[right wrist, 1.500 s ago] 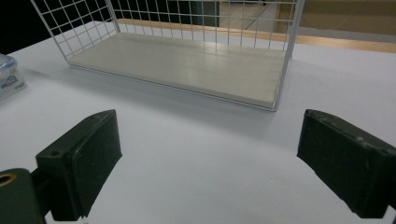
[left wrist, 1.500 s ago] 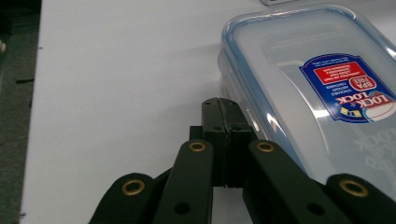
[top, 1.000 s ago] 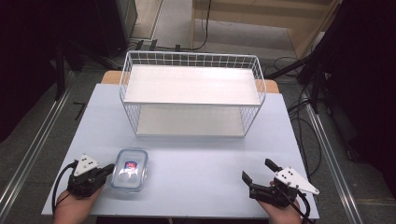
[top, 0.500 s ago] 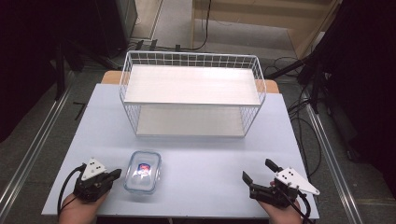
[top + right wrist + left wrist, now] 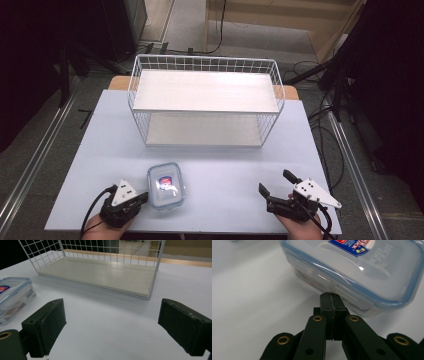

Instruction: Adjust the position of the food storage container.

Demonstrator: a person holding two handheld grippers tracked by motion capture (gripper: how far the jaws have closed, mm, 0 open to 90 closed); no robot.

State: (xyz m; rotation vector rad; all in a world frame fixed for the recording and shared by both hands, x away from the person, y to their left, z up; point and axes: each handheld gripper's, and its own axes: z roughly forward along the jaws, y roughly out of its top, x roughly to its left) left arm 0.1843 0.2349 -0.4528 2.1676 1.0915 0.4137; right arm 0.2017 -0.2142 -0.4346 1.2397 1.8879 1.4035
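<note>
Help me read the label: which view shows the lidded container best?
The left gripper view: the container is close, its label print visible. The high view shows it whole but small; the right gripper view catches just its end.

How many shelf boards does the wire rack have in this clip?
2. The upper board sits inside the top of the wire rack. The lower board lies at its bottom, on the table, partly hidden under the upper one.
</note>
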